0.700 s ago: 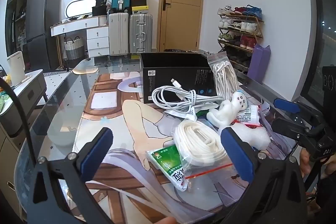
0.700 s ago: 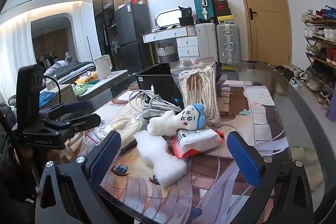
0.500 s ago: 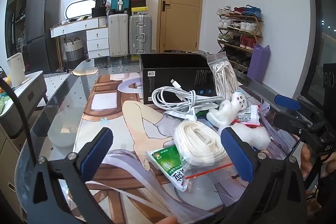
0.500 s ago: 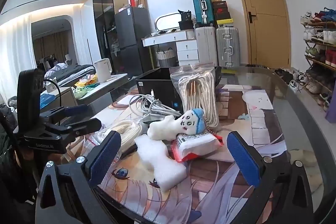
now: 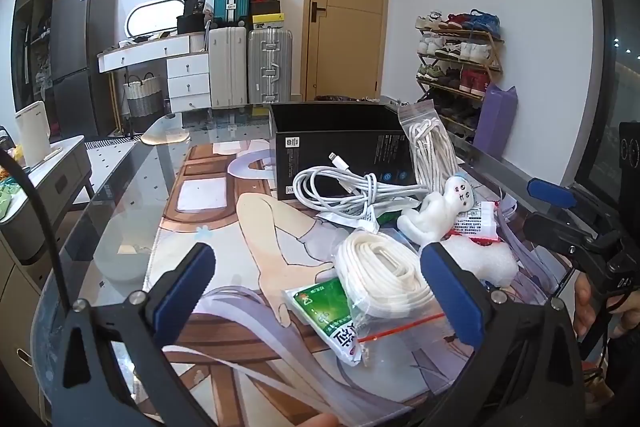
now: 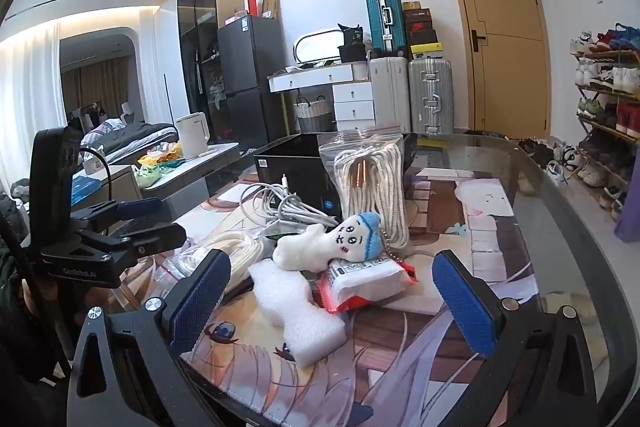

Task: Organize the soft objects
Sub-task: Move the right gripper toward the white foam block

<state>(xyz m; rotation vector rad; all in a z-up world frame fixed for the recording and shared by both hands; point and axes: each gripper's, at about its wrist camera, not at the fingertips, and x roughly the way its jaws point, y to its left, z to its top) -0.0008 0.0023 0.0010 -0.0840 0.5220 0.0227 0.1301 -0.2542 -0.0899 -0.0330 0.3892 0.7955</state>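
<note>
Presently both the left gripper [image 5: 316,291] and right gripper [image 6: 332,297] stand wide and empty, while the plush [image 6: 328,241], atop the packet [image 6: 366,281], looks light and squashy, best pinched mid-body.

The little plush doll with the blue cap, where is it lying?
The plush doll lies mid-table in the right wrist view, resting on the red-edged packet, before the bagged rope.
</note>
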